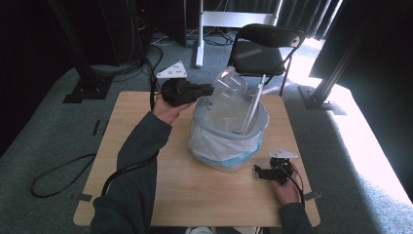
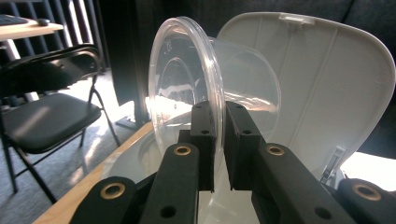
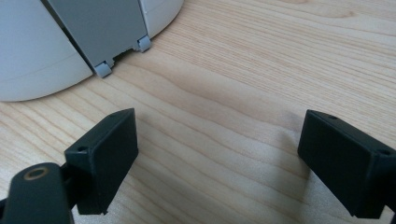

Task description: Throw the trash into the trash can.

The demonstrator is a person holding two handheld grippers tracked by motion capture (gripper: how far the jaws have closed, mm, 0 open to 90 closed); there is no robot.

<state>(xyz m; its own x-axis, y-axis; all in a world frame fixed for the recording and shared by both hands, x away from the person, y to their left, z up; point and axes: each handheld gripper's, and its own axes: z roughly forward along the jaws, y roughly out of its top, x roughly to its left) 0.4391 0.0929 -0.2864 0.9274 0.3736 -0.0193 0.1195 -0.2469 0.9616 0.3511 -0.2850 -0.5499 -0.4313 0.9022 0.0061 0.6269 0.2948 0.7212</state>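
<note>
1. The clear plastic container (image 1: 230, 87) is held tilted on its side above the mouth of the bin (image 1: 228, 134), its open rim facing away from the bin's raised lid (image 1: 254, 108). In the left gripper view the container (image 2: 187, 93) has its rim pinched between the two black jaws, with the pale lid (image 2: 327, 88) standing upright behind it.
2. The left gripper (image 1: 207, 90) is clamped on that rim; its jaws are nearly together, with only the thin plastic wall between them.
3. The bin stands near the middle of the wooden surface (image 1: 195, 195), lined with a whitish bag that spills over its sides. Its lid is already open, so the way in looks clear.
4. The right gripper (image 1: 260, 171) rests low on the surface, just beside the bin's near right side. Its jaws stand wide apart with nothing between them; the right gripper view shows bare wood there and the bin's base (image 3: 42, 60) ahead.
5. Judged from this, the work is well along: the container is picked up and carried over the opening. What remains is to lower or release it into the bin, and perhaps shut the lid.
</note>
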